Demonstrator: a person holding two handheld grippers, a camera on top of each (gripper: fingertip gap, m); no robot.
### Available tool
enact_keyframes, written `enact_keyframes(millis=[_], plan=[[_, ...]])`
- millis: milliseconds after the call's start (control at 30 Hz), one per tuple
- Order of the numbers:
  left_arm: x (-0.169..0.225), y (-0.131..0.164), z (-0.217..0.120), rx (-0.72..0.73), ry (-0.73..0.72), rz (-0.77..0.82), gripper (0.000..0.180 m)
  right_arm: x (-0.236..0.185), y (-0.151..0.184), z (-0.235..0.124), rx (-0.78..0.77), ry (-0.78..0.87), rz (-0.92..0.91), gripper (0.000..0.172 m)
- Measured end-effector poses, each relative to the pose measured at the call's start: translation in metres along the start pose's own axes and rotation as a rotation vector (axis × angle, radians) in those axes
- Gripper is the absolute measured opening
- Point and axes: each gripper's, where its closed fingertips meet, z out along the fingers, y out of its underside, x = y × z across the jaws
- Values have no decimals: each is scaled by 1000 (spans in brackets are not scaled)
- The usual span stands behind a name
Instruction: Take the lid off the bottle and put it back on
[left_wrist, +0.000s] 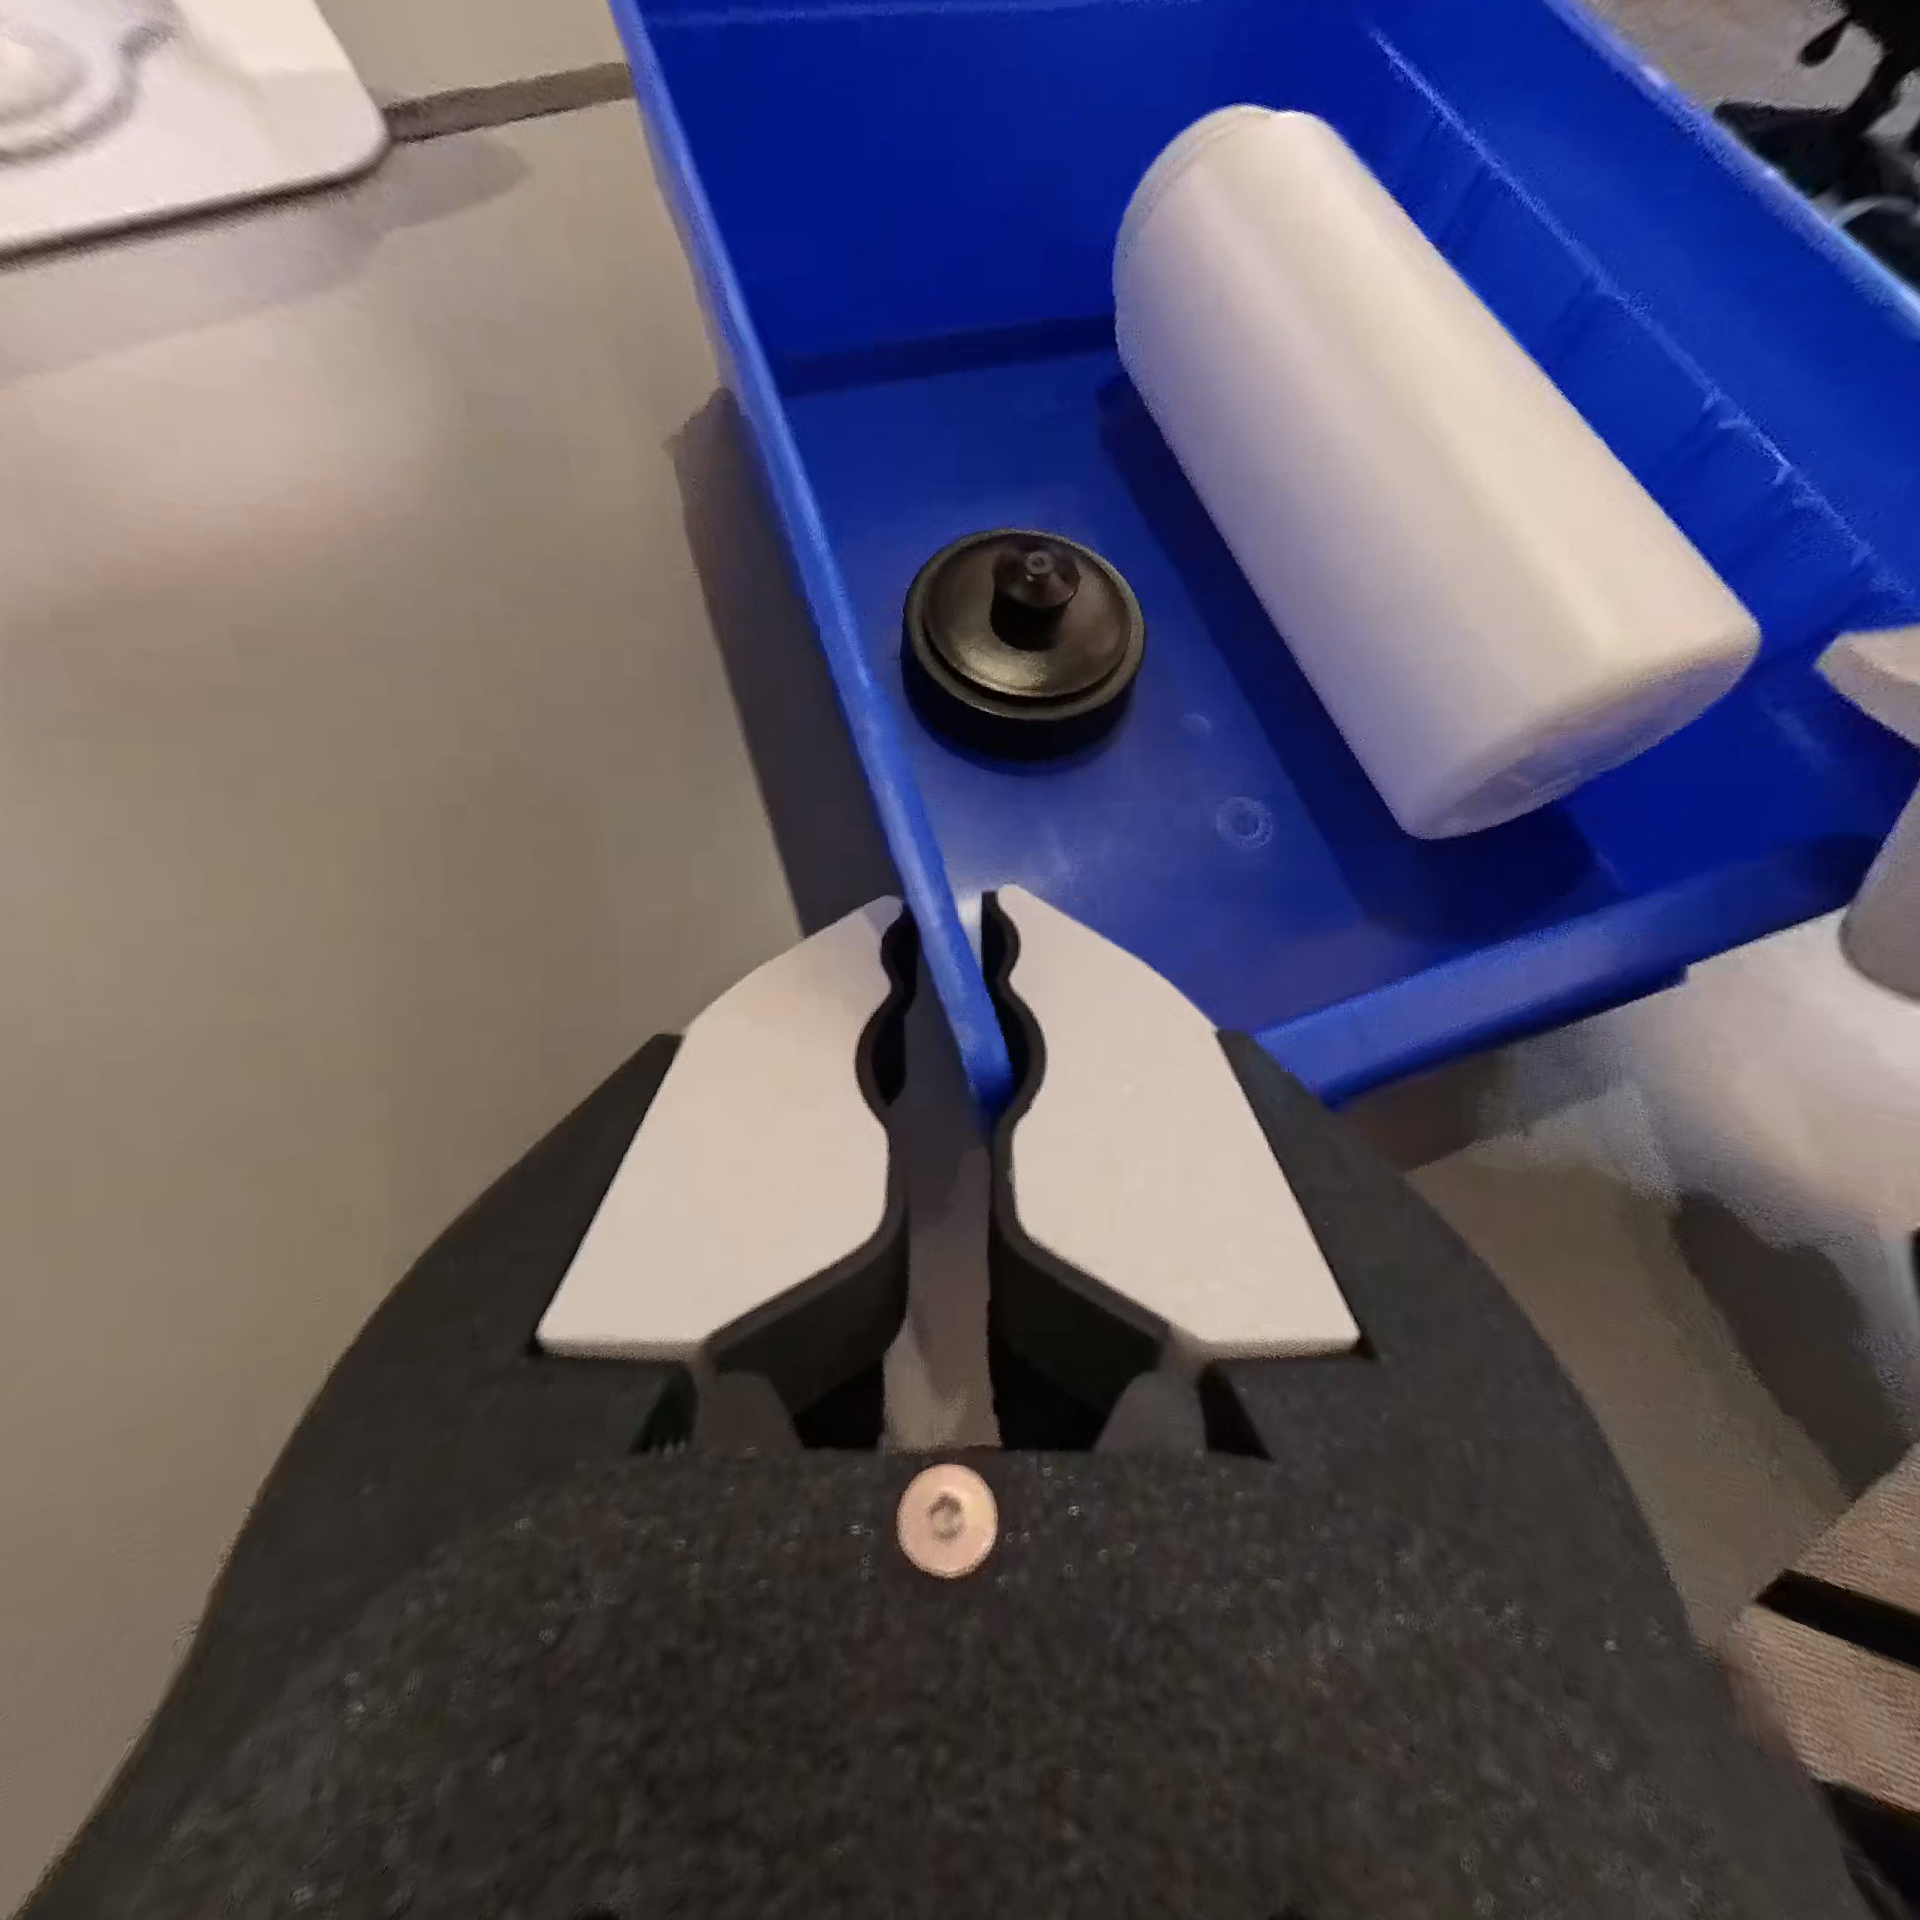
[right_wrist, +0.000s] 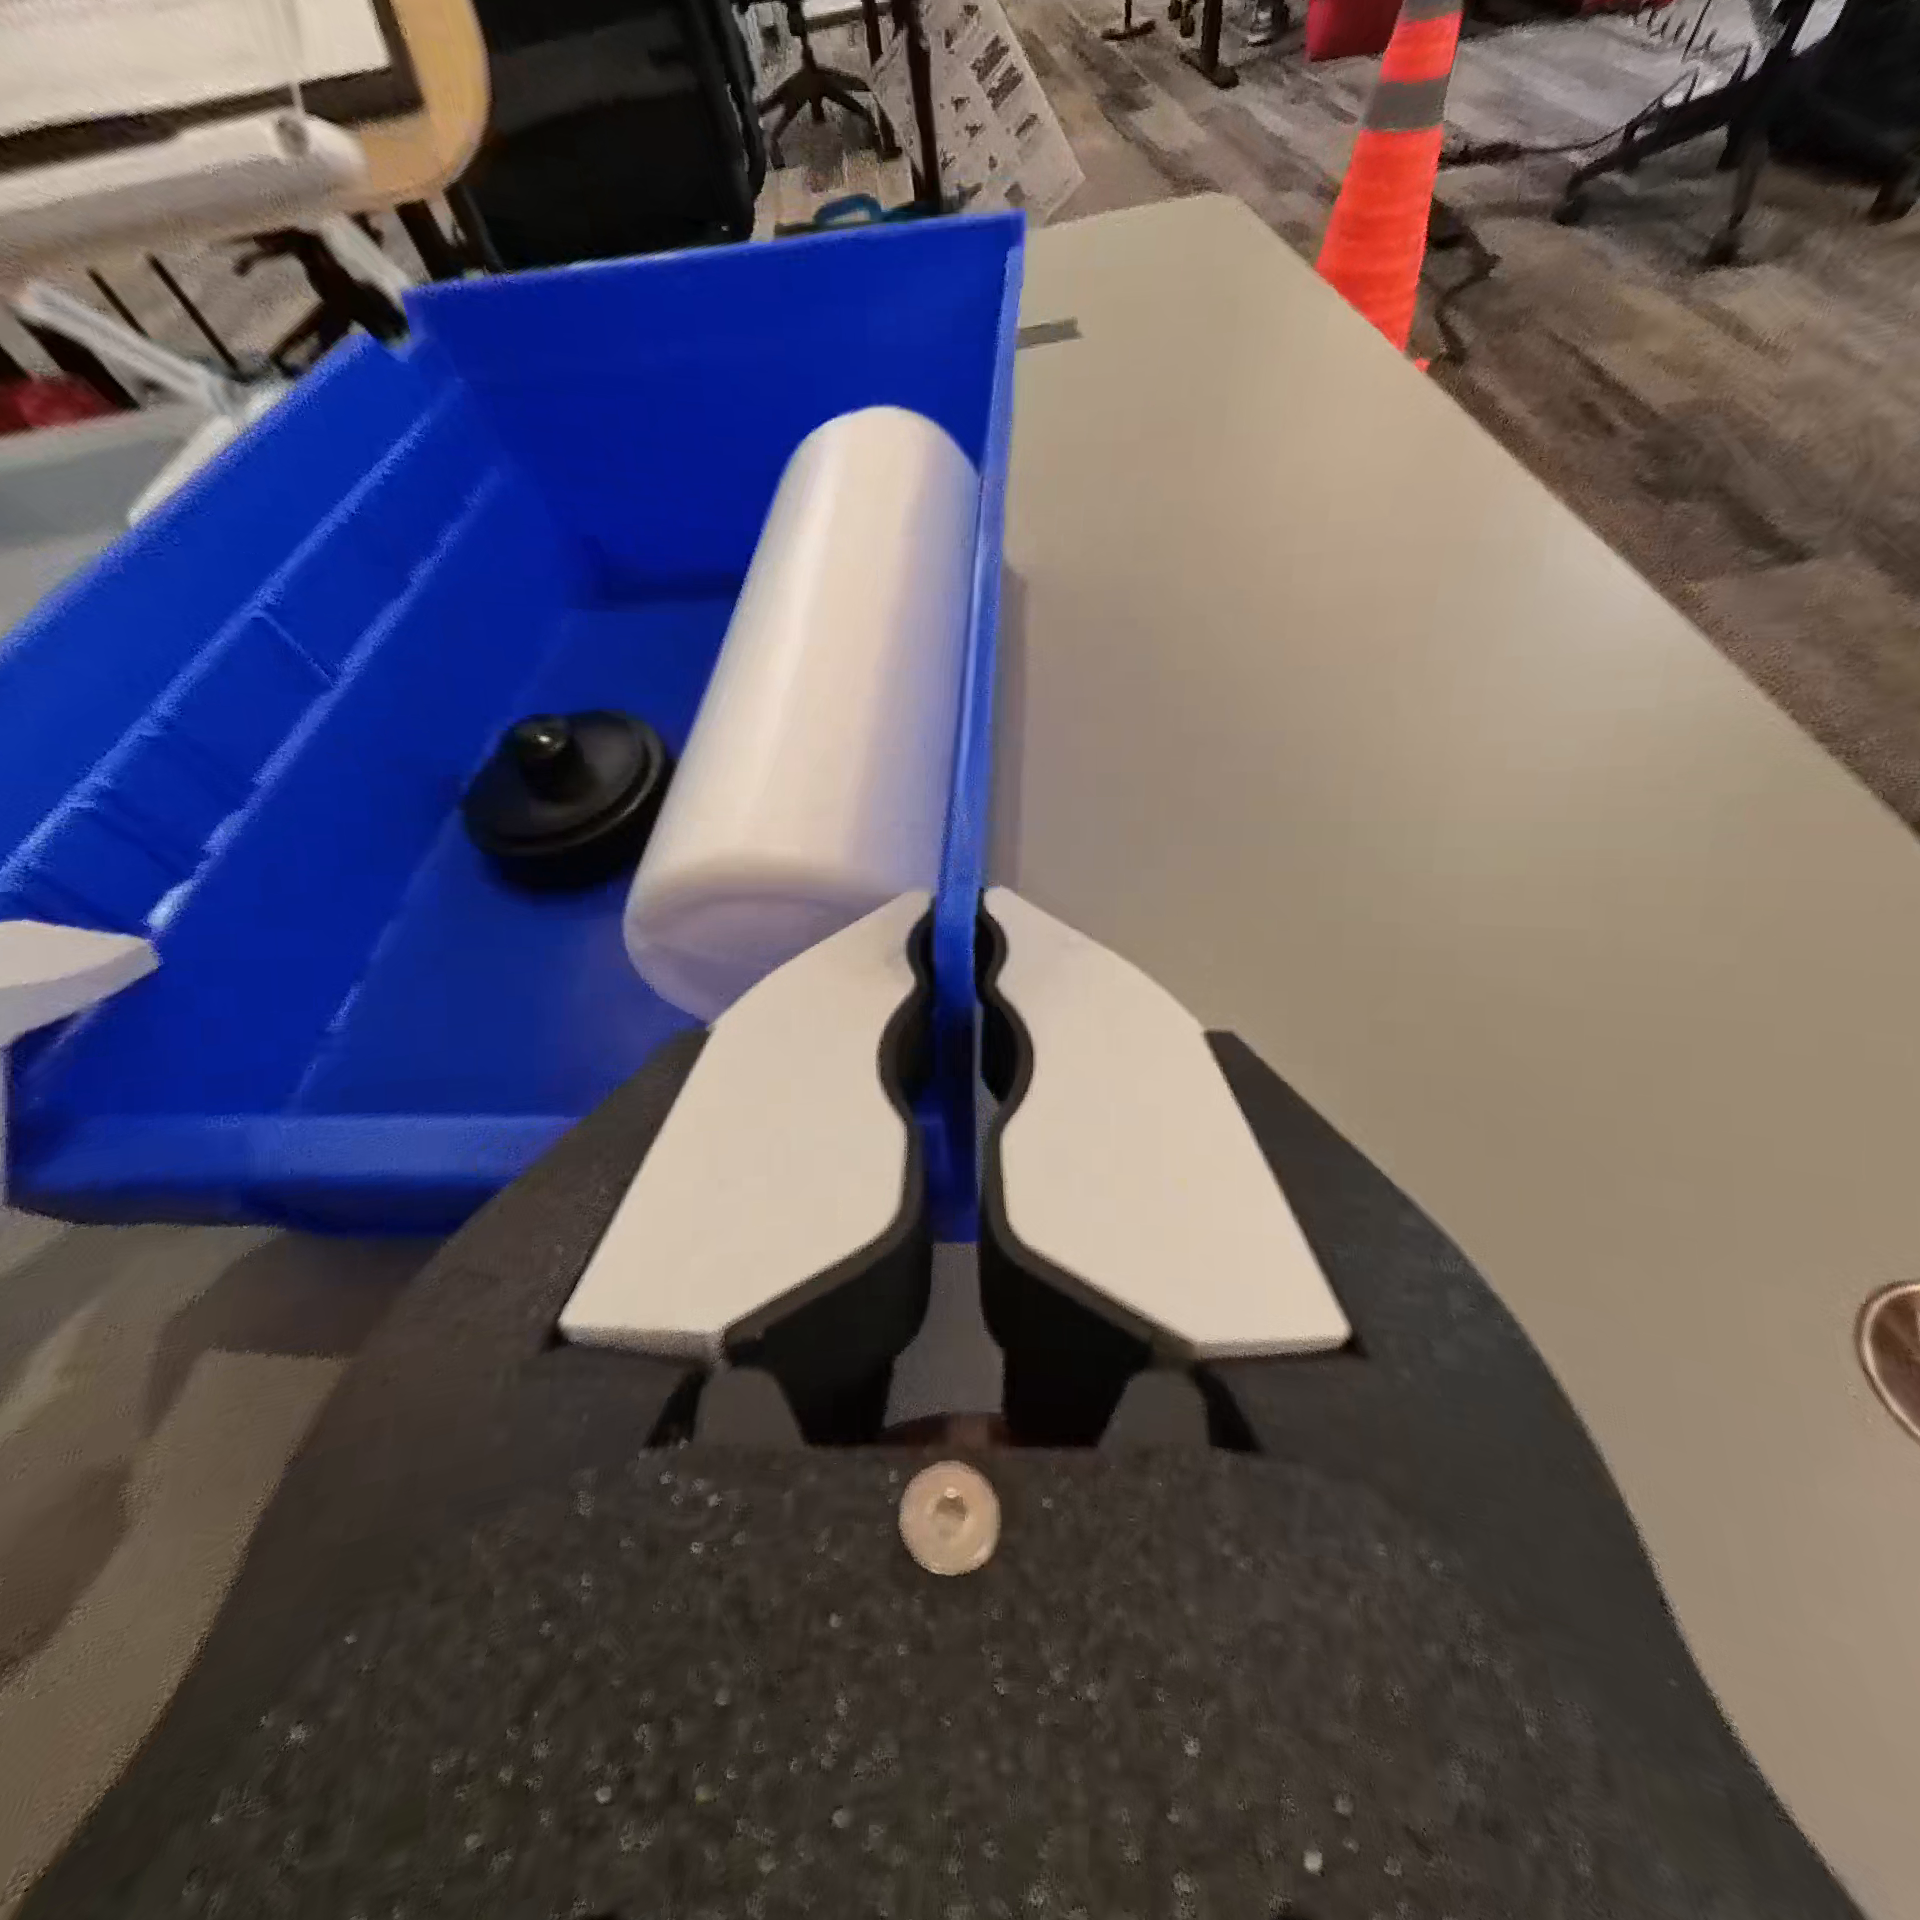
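Both grippers pinch opposite side walls of a blue bin (right_wrist: 260, 727): left gripper (left_wrist: 940, 914), right gripper (right_wrist: 956, 909). Mid-frame inside lie the white bottle (right_wrist: 831, 665) and, apart from it, the black lid (right_wrist: 566, 795). Best lift both sides evenly so neither rolls.

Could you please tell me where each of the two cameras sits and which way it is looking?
Left wrist view: rides the left gripper, facing forward and down into the blue bin from its left wall, jaws closed on that wall.
Right wrist view: rides the right gripper, facing along the bin's right wall, jaws closed on it; floor and an orange cone lie beyond.
Shared: the bin, the white bottle lying in it, the black lid beside it, and the grey table.
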Motion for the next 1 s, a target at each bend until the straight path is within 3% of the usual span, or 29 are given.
enact_keyframes(millis=[167,300,467,700,733,800,900,1000], plan=[[-58,5,-51,61,-142,82,8,-69,-13,-11,123,-94,-67,3],[-119,10,-73,85,-226,14,7,-136,-21,5,146,-177,-106,3],[-179,20,-66,63,-274,-42,6,-193,-16,42,111,-203,-126,3],[-216,17,-39,69,-206,-111,9,-219,-2,81,26,-266,-151,5],[-215,16,-41,77,-180,-113,21,-217,-2,80,17,-283,-168,9],[-212,16,-55,120,-144,-111,68,-207,-4,71,23,-290,-197,38],[-215,9,-99,256,-131,-121,73,-201,5,40,38,-435,-241,43],[-265,5,-146,350,-301,-134,71,-217,7,4,79,-655,-112,44]])
